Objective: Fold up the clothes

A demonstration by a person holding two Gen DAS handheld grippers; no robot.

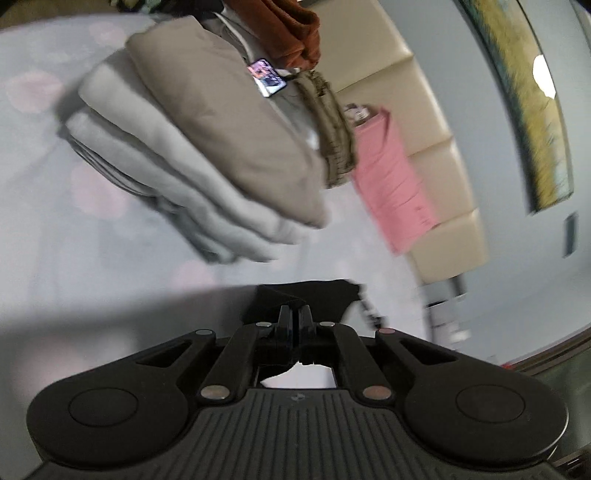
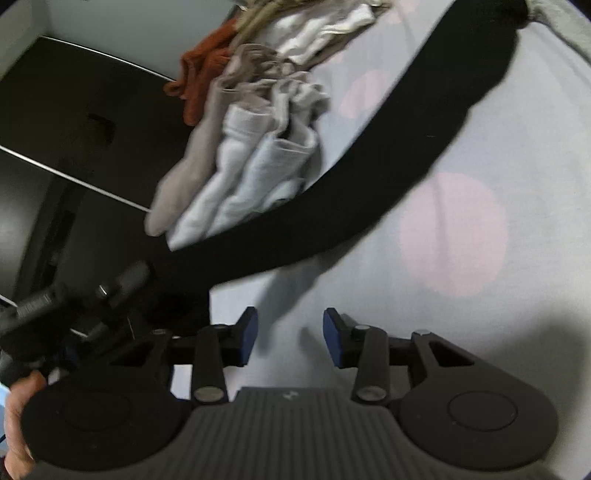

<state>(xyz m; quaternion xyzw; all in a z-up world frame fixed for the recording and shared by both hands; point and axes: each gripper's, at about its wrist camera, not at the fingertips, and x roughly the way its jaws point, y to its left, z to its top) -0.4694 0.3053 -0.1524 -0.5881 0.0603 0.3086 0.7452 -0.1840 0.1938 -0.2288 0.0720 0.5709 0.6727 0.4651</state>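
Meanwhile our left hand-held gripper point(image 1: 294, 314) clenched the black garment point(image 1: 306, 295); our right hand-held gripper point(image 2: 289, 334) gaped at six o'clock below it.

Left wrist view: mounted behind the left gripper point(image 1: 294, 314), facing forward and slightly down across the bed sheet point(image 1: 44, 221), tilted, fairly near a stack of folded clothes point(image 1: 207, 147), with a padded headboard point(image 1: 436, 173) and wall beyond. Right wrist view: mounted behind the right gripper point(image 2: 289, 334), looking steeply down, close over the bed sheet point(image 2: 517, 155). Shared by both: the sheet, the black cloth point(image 1: 306, 295) point(image 2: 369, 177), the rust-coloured garment point(image 1: 291, 33) point(image 2: 203, 70).
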